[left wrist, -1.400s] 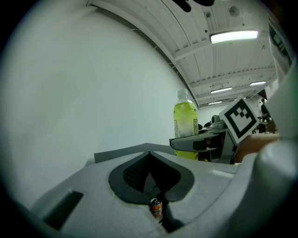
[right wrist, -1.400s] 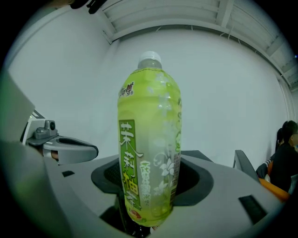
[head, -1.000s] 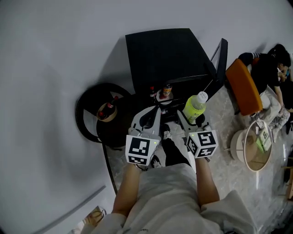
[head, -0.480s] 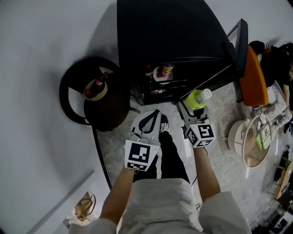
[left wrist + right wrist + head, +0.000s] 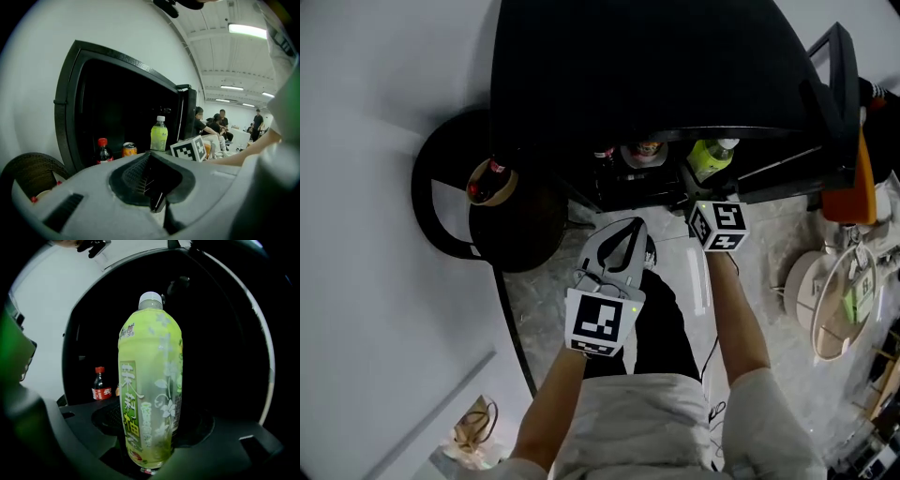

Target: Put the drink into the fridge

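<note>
The drink is a green tea bottle (image 5: 150, 380) with a white cap, standing upright in my right gripper (image 5: 150, 448), which is shut on its lower part. In the head view the bottle (image 5: 712, 156) is at the mouth of the open black fridge (image 5: 628, 66), with the right gripper (image 5: 705, 184) just below it. On the fridge shelf stand a cola bottle (image 5: 102, 150) and an orange can (image 5: 129, 149), left of the green bottle (image 5: 159, 133). My left gripper (image 5: 630, 228) hangs lower, in front of the fridge, shut with nothing in it.
The fridge door (image 5: 839, 66) stands open at the right. A round black side table (image 5: 450, 202) at the left carries a bowl with a cola bottle (image 5: 490, 178). An orange chair (image 5: 862, 192), a round white table (image 5: 834, 305) and seated people (image 5: 208, 124) are at the right.
The fridge has come much closer in the head view. My right gripper has carried the green bottle forward to the fridge opening. My left gripper has stayed low and shut.
</note>
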`<state>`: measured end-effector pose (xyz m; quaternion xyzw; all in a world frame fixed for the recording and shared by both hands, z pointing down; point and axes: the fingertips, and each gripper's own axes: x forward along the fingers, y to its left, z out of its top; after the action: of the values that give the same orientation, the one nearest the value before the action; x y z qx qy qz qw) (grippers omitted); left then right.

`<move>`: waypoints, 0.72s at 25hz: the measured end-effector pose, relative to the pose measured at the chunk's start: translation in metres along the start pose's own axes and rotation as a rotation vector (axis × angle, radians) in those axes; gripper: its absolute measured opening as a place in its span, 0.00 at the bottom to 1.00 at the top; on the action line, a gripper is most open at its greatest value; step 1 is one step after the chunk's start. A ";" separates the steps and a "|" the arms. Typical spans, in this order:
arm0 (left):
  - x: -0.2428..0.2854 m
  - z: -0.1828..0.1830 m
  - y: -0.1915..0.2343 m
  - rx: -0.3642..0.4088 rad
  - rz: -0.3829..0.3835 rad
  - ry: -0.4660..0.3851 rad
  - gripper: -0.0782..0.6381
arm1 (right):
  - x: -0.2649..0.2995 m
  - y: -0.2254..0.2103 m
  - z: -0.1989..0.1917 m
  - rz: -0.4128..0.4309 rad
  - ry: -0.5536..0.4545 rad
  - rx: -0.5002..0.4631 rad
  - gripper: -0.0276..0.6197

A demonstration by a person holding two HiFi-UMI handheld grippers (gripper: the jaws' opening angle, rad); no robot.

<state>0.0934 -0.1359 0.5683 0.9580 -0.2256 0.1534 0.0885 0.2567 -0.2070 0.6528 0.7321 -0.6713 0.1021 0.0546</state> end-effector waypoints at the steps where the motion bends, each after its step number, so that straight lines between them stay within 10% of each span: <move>1: 0.005 -0.004 0.001 0.004 0.004 0.001 0.12 | 0.010 -0.004 0.000 -0.002 -0.014 -0.010 0.46; 18: 0.020 -0.035 0.015 0.034 0.031 0.010 0.12 | 0.070 -0.024 -0.015 -0.114 -0.078 -0.011 0.46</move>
<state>0.0951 -0.1490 0.6094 0.9549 -0.2373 0.1634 0.0712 0.2847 -0.2701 0.6844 0.7724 -0.6305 0.0664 0.0381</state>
